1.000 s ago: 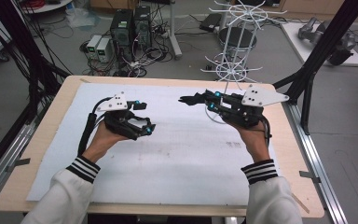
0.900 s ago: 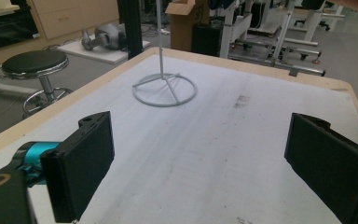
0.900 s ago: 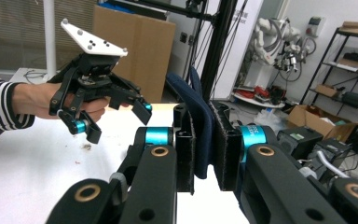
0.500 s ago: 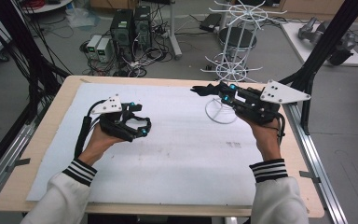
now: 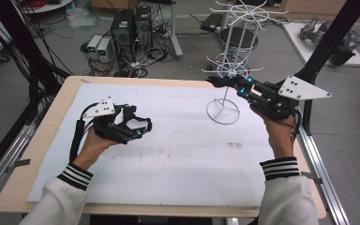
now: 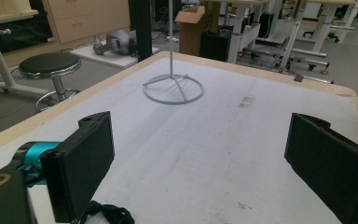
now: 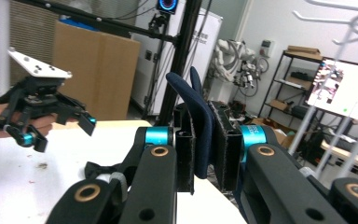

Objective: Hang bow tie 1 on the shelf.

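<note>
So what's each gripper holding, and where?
Right gripper is shut on a dark blue cloth piece, clamped at its lower part. Left gripper is open, holding nothing.

High view sits above your side, looking forward and down over the whole table point(image 5: 168, 187), far off. Left gripper view rides low, facing across the table from its jaws toward the white rack point(image 6: 173, 88). Right gripper view looks level along its jaws, close. It shares your left gripper point(image 7: 42, 114) with high view.

Wire rack point(image 5: 225, 101) stands on bench point(image 5: 178, 154) far right; left gripper point(image 5: 138, 129) near bench's left; right gripper point(image 5: 218, 80) beside rack w/ cloth point(image 7: 200, 126).
</note>
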`<state>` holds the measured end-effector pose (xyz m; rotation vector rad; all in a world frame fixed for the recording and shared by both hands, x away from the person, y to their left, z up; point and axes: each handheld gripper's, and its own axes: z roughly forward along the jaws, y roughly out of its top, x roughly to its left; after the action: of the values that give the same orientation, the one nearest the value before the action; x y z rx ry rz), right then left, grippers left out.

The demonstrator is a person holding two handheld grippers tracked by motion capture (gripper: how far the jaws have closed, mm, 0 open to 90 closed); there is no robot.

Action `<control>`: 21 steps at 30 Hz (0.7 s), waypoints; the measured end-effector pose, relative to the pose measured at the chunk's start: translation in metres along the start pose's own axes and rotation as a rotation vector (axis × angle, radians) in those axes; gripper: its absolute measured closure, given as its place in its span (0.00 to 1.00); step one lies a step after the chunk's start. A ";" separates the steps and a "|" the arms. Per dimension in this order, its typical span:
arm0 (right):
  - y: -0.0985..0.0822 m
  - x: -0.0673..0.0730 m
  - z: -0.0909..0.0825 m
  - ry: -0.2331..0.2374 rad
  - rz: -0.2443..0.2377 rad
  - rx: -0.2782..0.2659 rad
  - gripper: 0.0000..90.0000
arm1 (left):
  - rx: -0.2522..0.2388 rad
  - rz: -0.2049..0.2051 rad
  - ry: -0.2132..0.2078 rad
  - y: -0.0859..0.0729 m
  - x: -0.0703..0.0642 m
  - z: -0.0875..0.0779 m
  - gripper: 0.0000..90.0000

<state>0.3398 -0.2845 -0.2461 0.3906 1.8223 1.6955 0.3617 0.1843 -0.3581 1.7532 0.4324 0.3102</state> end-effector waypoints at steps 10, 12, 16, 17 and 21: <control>-0.005 -0.010 -0.006 -0.060 -0.006 0.021 0.90 | -0.014 -0.012 0.011 -0.005 0.002 -0.009 0.10; -0.006 -0.011 -0.007 -0.069 -0.003 0.017 0.90 | -0.012 -0.012 0.014 -0.006 0.002 -0.010 0.10; -0.009 -0.015 -0.008 -0.086 -0.001 0.025 0.90 | -0.016 -0.016 0.011 -0.006 0.003 -0.011 0.10; -0.009 -0.016 -0.007 -0.089 -0.005 0.027 0.90 | -0.018 -0.015 0.010 -0.006 0.003 -0.011 0.10; -0.011 -0.019 -0.007 -0.100 0.005 0.034 0.90 | -0.019 -0.019 0.004 -0.006 0.002 -0.011 0.10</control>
<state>0.3517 -0.3030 -0.2527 0.4862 1.7803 1.6210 0.3584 0.1960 -0.3614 1.7287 0.4475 0.3033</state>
